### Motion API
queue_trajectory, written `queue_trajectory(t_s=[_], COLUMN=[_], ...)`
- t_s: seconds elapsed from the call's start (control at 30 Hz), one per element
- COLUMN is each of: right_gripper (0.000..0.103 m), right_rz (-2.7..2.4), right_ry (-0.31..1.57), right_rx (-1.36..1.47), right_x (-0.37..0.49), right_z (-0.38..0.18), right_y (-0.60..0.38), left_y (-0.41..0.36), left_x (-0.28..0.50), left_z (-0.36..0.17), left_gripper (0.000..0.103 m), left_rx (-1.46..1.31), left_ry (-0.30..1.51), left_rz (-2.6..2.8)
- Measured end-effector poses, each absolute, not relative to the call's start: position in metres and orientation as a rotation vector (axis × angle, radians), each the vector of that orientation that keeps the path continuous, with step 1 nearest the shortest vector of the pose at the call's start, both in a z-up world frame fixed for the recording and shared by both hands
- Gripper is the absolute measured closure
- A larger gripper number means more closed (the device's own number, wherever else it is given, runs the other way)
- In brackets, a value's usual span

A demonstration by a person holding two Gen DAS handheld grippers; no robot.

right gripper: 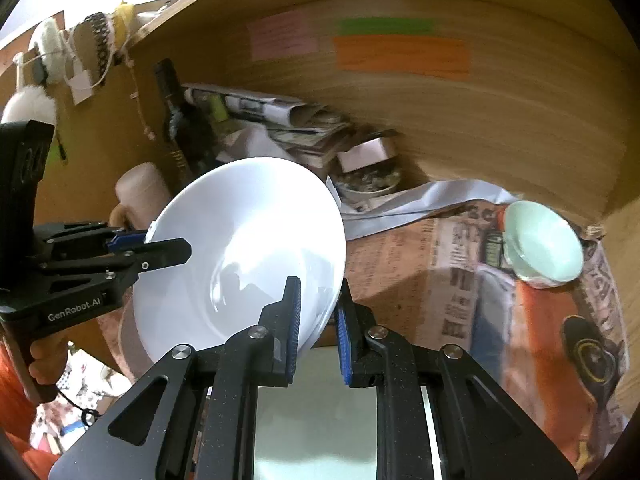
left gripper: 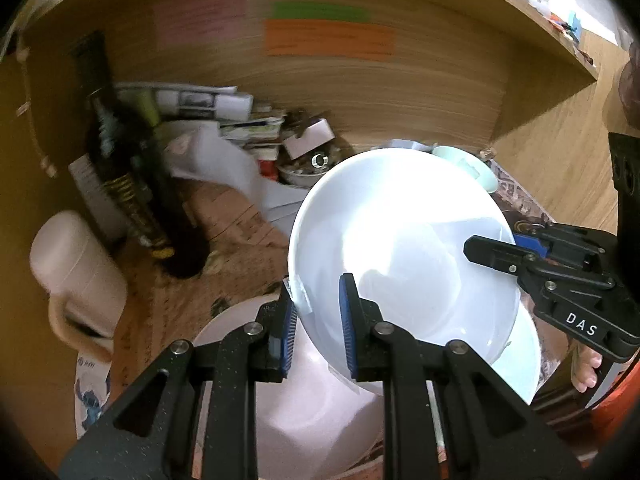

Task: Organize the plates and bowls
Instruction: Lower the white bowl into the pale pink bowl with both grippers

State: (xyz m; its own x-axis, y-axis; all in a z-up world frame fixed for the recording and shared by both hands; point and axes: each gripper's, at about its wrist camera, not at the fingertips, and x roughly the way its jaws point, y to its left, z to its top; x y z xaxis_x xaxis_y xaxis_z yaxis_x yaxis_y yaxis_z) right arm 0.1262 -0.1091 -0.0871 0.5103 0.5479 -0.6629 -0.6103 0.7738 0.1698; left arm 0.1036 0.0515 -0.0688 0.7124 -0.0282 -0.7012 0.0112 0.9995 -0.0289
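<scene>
A glossy white ceramic-looking plate point(right gripper: 240, 248) is gleaming under bright light, catching reflections between the matt, faintly speckled black plastic fingers of the left gripper point(left gripper: 318, 320) and right gripper point(right gripper: 318, 320), whose ribbed blue pads point(right gripper: 295, 320) are looking rubbery and whose round rivets are shining like metal. Printed newspaper point(right gripper: 460, 280) is lying crumpled and matt over the surface, beside a smooth, pale green bowl point(right gripper: 542, 244) with a soft sheen. Behind, wood-grain panelling point(left gripper: 360, 92) is showing a dull finish, carrying matt paper notes point(left gripper: 330, 38), while a dark glass bottle point(left gripper: 128, 168) is glinting slightly.
</scene>
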Motion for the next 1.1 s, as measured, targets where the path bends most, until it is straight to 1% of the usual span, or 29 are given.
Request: queue_trajectory(t_s=[0.3, 0.6, 1.1], right_gripper=[0.088, 0.088, 0.088], right_rz=[0.777, 0.821, 0.834], right_ry=[0.788, 0.831, 0.909], right_rx=[-0.100, -0.114, -0.164], right_x=[0.109, 0.102, 0.099], right_z=[-0.098, -0.112, -0.137], right_y=[-0.073, -0.044, -0.025], left_y=[0.086, 0.112, 0.119], left_x=[0.073, 0.059, 0.056], left_z=[-0.080, -0.092, -0.112], left_gripper=[0.083, 0.083, 0.083], left_rx=[-0.080, -0.117, -0.060], left_ry=[0.792, 0.819, 0.848], left_rz=[0.050, 0.094, 0.153])
